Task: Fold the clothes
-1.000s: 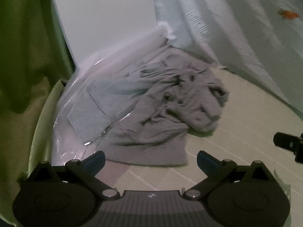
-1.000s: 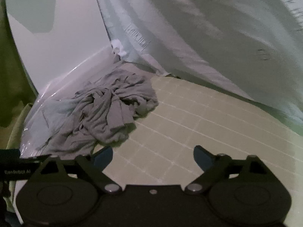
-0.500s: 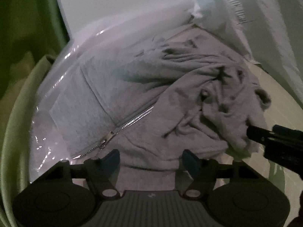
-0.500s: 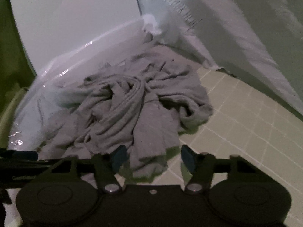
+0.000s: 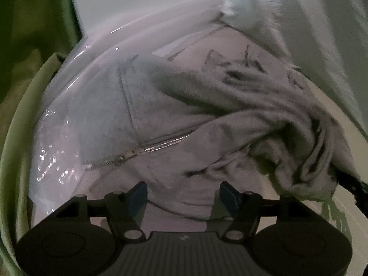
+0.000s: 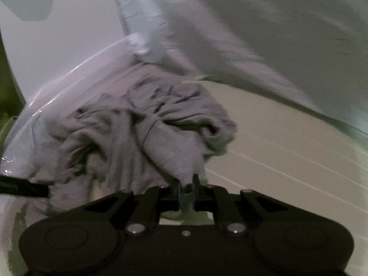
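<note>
Jaws of the right gripper (image 6: 185, 189), spread apart half a second ago, are now pressed together on a fold of the grey hoodie (image 6: 147, 135), which lies crumpled ahead of them, half on clear plastic sheeting (image 5: 57, 142). The left gripper (image 5: 182, 194) has closed in with jaws spread, the hem between them and the zipper (image 5: 147, 149) just beyond. One corner is secured, probably for spreading the hoodie flat. Open gridded mat (image 6: 287, 142) lies right of the right jaws; a pale wall (image 5: 138, 0) crowds the far side.
</note>
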The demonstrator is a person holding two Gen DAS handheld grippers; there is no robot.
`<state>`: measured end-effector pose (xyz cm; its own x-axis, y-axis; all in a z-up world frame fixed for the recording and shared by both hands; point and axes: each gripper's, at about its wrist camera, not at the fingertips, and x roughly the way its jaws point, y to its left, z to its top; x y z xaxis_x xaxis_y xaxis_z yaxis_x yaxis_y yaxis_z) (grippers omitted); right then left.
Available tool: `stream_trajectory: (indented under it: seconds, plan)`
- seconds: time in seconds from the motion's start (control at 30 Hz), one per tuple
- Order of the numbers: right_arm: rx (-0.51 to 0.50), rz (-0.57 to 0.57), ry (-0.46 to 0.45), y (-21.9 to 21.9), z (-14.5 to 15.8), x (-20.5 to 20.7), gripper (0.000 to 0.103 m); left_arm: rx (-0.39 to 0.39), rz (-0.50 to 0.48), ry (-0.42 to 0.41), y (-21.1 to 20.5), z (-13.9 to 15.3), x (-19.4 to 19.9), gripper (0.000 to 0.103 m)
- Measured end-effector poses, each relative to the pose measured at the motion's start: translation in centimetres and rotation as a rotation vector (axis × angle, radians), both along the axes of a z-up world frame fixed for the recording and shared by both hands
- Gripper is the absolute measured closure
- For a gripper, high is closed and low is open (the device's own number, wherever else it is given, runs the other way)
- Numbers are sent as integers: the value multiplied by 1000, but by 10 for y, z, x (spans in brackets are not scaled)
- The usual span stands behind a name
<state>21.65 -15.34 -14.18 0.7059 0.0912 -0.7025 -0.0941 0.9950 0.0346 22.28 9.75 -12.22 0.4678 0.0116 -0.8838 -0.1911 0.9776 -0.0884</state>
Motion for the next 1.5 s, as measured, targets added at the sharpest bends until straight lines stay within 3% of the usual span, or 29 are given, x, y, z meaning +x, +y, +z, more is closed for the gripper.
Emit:
stream_trajectory:
  seconds: [0.1, 0.27, 0.47, 0.57, 0.63, 0.77, 0.87, 1.0, 1.03, 1.07, 1.1, 1.17, 1.33, 1.4, 1.5]
  plan:
    - [-43, -116, -19, -59, 9, -51, 94, -9, -62, -11, -24, 11, -23, 33]
    - [-65, -423, 4, -178, 14, -141, 94, -15, -175, -26, -73, 27, -54, 33]
    - [-148, -773, 12, -330, 28, -236, 95, -19, -212, -55, -133, 44, -95, 33]
    - [-197, -870, 16, -402, 38, -273, 101, -16, -215, -68, -158, 52, -110, 33]
    - [-280, -872, 11, -437, 45, -285, 101, -11, -214, -77, -175, 57, -118, 33]
    - [-353, -875, -5, -490, 52, -290, 101, -1, -207, -88, -207, 65, -127, 33]
    - [-374, -955, -24, -526, 55, -296, 101, 1, -223, -100, -224, 73, -133, 32]
    - [-258, -1157, 17, -575, 48, -305, 98, 32, -258, -104, -238, 75, -130, 32]
    - [-203, -1148, 21, -567, 41, -303, 94, 39, -269, -104, -240, 75, -127, 32]
    - [-148, -1139, 24, -558, 35, -301, 82, 45, -279, -104, -242, 74, -122, 32]
    - [-94, -1129, 27, -550, 28, -300, 62, 50, -290, -104, -242, 73, -117, 31]
    - [15, -1108, 34, -533, 14, -296, 44, 56, -309, -104, -245, 72, -103, 31]
    - [267, -1071, 54, -488, -19, -286, 36, 39, -345, -129, -259, 77, -62, 26]
    - [233, -1052, 62, -480, -21, -275, 25, 28, -385, -141, -270, 77, -46, 23]
    - [182, -1022, 75, -468, -22, -260, 18, 12, -436, -126, -286, 68, -27, 23]
